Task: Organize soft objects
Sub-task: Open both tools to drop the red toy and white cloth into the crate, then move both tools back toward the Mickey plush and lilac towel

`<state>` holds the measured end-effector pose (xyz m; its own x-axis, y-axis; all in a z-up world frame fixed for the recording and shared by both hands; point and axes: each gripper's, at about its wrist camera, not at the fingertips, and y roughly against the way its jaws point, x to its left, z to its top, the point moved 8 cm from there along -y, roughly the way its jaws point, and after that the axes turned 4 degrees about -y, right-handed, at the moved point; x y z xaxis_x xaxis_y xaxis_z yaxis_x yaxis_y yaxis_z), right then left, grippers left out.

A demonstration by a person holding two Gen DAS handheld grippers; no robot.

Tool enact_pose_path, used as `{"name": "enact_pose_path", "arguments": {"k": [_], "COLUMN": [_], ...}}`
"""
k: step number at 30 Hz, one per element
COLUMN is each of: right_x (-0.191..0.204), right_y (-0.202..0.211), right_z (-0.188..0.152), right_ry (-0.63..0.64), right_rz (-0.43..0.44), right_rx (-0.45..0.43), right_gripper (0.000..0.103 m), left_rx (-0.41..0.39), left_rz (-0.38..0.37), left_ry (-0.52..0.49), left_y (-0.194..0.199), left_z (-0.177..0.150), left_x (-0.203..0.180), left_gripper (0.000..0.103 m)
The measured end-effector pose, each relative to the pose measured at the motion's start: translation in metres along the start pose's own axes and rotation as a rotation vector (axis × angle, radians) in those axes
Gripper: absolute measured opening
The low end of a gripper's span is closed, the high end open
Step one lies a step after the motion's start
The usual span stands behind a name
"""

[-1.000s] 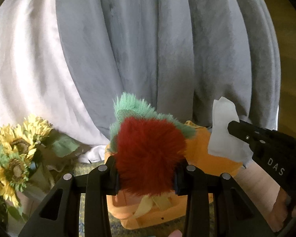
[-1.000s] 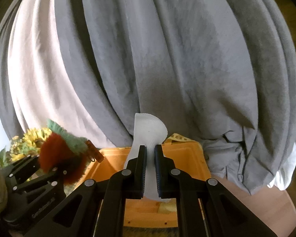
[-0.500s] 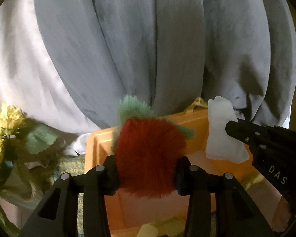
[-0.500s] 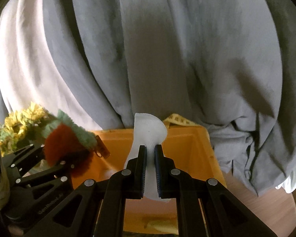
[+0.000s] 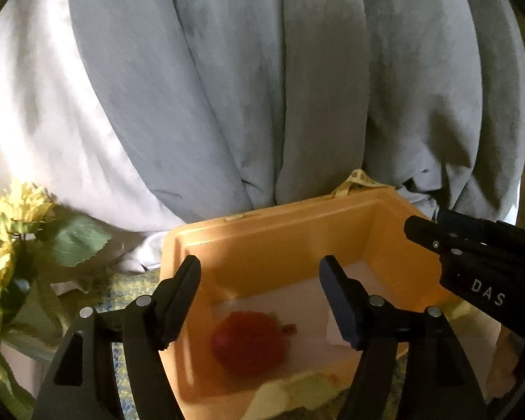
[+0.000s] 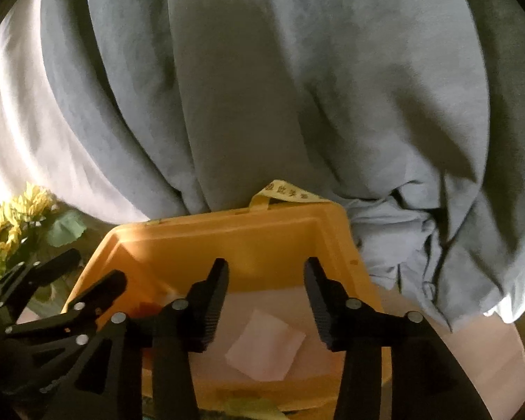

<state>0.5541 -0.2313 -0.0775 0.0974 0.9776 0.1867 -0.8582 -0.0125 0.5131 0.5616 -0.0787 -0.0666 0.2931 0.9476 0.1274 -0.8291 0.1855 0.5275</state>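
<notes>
An orange bin [image 5: 273, 241] stands in front of grey curtains; it also shows in the right wrist view [image 6: 227, 241]. A red fuzzy plush [image 5: 248, 344] lies on the bin's floor. A white cloth square [image 6: 266, 350] lies on the floor beside it. My left gripper [image 5: 260, 280] is open and empty above the bin, over the plush. My right gripper [image 6: 265, 281] is open and empty above the bin, over the cloth. The right gripper also shows in the left wrist view [image 5: 472, 262], and the left gripper in the right wrist view [image 6: 52, 297].
Grey and white curtains [image 5: 262, 87] hang right behind the bin. Artificial sunflowers [image 5: 14, 217] stand to the left, also in the right wrist view [image 6: 14, 217]. A yellow tape strap [image 6: 287, 190] sticks up at the bin's back rim. A wooden floor [image 6: 490, 357] lies at right.
Both grippers moved forward over the bin and opened. The red plush dropped from the left gripper into the bin. The white cloth dropped from the right gripper into the bin.
</notes>
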Motion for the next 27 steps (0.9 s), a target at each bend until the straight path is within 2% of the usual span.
{"name": "enact_pose_path", "arguments": {"k": [6,16,27], "right_x": [-0.001,0.006,-0.004], "right_y": [0.035,0.107,0.159], "right_z": [0.006,0.003,-0.025], "right_ry": [-0.004,0.036,0.016], "right_rz": [-0.013,-0.023,-0.039], "right_rx": [-0.051,-0.141,-0.149], "right_gripper": [0.057,0.057,0.06], "left_rx": [-0.044,-0.08,-0.072], "left_rz": [0.014,-0.013,-0.042], "left_ry": [0.0,0.009,0.006], "left_y": [0.042,0.105,0.157], "left_z": [0.001,-0.01,-0.039], "left_x": [-0.001,-0.017,-0.04], "left_gripper": [0.073,0.076,0.076]}}
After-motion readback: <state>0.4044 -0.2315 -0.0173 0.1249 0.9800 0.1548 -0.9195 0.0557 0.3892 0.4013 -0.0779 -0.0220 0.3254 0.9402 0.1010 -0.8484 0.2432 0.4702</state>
